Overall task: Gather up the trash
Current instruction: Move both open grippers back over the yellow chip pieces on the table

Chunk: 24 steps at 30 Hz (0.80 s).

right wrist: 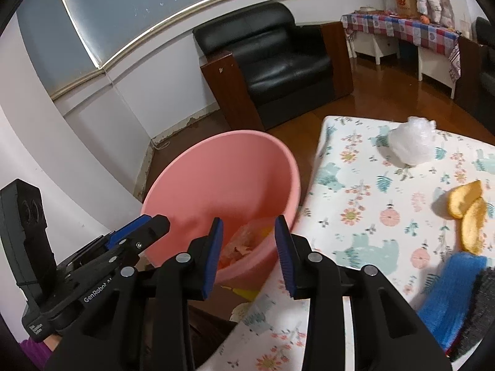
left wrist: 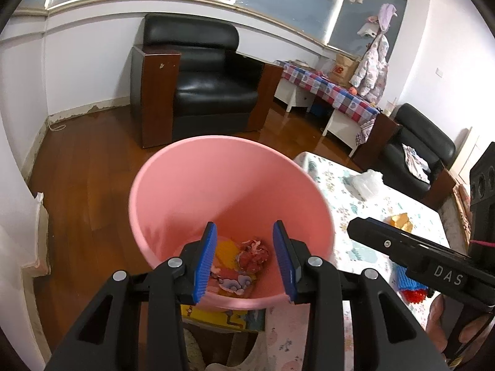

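Black leather armchair point(left wrist: 198, 74) against far wall. Worktop point(right wrist: 371, 216) under floral cloth, carrying crumpled clear plastic point(right wrist: 411, 143) and orange peel point(right wrist: 468, 213), well apart. Pink bin point(left wrist: 216, 191) just beside worktop edge, holding crumpled red wrapper point(left wrist: 253, 256) and yellow scrap. Left claw point(left wrist: 244, 259) spread over bin, empty. Right claw point(right wrist: 249, 253) likewise spread, empty.

Your bin point(right wrist: 216, 167) stands on the floor just off the table's point(right wrist: 355, 191) left edge, with scraps point(left wrist: 244, 258) lying in its bottom. On the table, the crumpled plastic bag point(right wrist: 411, 143) sits toward the far side, the peel pieces point(right wrist: 467, 213) nearer you to its right. Behind the bin, the armchair point(left wrist: 201, 80) stands against the wall.
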### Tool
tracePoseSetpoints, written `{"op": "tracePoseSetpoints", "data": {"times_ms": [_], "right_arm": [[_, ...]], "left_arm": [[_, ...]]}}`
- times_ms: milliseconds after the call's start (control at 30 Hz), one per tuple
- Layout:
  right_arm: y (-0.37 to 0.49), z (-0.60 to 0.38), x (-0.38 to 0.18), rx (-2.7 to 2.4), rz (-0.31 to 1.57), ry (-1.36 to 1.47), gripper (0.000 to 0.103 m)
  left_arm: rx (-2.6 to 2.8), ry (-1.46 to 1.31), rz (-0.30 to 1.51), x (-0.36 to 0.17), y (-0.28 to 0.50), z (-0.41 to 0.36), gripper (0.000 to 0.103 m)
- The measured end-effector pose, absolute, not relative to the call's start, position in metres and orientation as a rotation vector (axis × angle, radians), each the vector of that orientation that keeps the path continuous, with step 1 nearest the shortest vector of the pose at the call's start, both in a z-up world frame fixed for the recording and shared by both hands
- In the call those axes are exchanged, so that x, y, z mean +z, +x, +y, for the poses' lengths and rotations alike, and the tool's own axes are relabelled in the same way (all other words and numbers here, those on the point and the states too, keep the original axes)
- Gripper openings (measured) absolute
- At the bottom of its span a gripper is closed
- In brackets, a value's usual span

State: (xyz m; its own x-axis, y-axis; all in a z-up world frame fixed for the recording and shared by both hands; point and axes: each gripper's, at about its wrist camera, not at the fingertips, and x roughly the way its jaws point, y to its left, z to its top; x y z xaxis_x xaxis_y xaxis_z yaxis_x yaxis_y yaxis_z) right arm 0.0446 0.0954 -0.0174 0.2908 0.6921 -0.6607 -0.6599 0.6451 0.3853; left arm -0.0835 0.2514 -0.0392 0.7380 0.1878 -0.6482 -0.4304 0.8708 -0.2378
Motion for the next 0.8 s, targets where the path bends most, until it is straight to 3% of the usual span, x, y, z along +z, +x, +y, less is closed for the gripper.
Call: {"op": "tracePoseSetpoints", "data": {"times_ms": [800], "right_arm": [[0.049,-0.026,-0.009,0.743,0.854,0.209,0.035]], "left_arm": [[0.235,-0.294,0.719,-0.03,-0.054,0.162,0.037]]}}
